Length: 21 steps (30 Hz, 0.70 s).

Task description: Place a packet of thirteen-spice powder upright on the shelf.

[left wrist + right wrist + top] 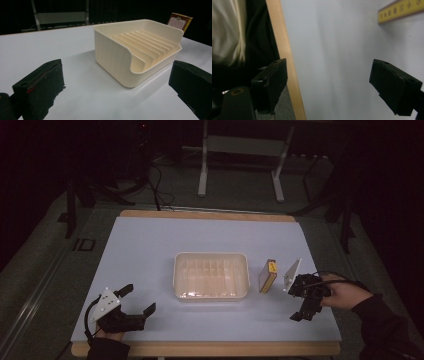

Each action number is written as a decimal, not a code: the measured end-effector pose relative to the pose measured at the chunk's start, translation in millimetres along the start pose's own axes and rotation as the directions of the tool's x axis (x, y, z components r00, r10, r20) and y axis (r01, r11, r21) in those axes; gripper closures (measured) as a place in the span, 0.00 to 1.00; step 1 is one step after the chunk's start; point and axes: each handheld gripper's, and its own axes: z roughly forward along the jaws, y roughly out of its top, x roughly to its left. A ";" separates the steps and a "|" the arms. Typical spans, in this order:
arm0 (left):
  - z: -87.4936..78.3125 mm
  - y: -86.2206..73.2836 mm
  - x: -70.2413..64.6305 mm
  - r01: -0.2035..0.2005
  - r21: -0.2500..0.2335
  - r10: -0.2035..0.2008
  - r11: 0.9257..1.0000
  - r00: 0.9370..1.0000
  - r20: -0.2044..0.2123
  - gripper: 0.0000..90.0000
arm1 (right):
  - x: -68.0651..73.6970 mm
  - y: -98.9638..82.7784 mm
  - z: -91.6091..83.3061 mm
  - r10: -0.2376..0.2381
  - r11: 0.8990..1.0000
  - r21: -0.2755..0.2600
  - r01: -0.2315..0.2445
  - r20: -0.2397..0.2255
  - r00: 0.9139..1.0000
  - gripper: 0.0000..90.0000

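Cream slotted tray [211, 276] mid-bench, small box [268, 276] upright beside it, within my reach; left gripper [136, 301] and right gripper [302, 312]: jaws wide apart, empty.

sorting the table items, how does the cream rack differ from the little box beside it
The cream slotted rack is wide, low and open-topped with ribbed dividers; the small box is narrow and closed. The rack is plain cream; the box is brown with a yellow face. Both rest on the white tabletop, untouched.

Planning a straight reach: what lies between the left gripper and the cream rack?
Nothing: bare white tabletop between the left gripper and the rack, per its own view.
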 end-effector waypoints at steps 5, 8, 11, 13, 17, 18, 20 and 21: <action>-0.1 0.0 -0.1 -0.001 0.000 0.001 1.000 1.000 0.002 0.00 | 2.5 10.7 0.3 -0.054 0.999 0.008 0.054 -0.012 0.998 0.17; -0.1 -0.1 0.0 0.001 0.001 -0.001 1.000 1.000 0.002 0.00 | 4.4 17.6 2.1 -0.079 0.997 0.019 0.079 -0.021 0.997 0.17; -0.2 -0.1 -0.1 0.000 0.001 0.000 1.000 1.000 0.003 0.00 | 4.8 22.9 3.5 -0.095 0.995 0.018 0.095 -0.025 0.995 0.17; -0.3 -0.1 -0.2 0.001 0.001 -0.001 1.000 1.000 0.003 0.00 | 5.0 26.6 4.4 -0.110 0.994 0.017 0.111 -0.031 0.993 0.17; -0.2 -0.2 0.0 0.002 0.001 -0.002 1.000 1.000 0.004 0.00 | 6.1 36.4 4.4 -0.142 0.989 0.022 0.143 -0.046 0.989 0.17; -0.1 -0.2 0.1 0.001 0.002 -0.001 1.000 1.000 0.004 0.00 | 6.1 36.4 4.4 -0.142 0.989 0.022 0.143 -0.046 0.989 0.17; 0.0 -0.3 0.1 0.002 0.002 -0.002 1.000 1.000 0.005 0.00 | 6.5 40.5 2.4 -0.163 0.986 0.014 0.164 -0.043 0.986 0.17; -0.1 -0.3 0.0 0.002 0.002 -0.002 1.000 1.000 0.005 0.00 | 6.8 44.3 -0.1 -0.172 0.985 0.007 0.172 -0.046 0.984 0.17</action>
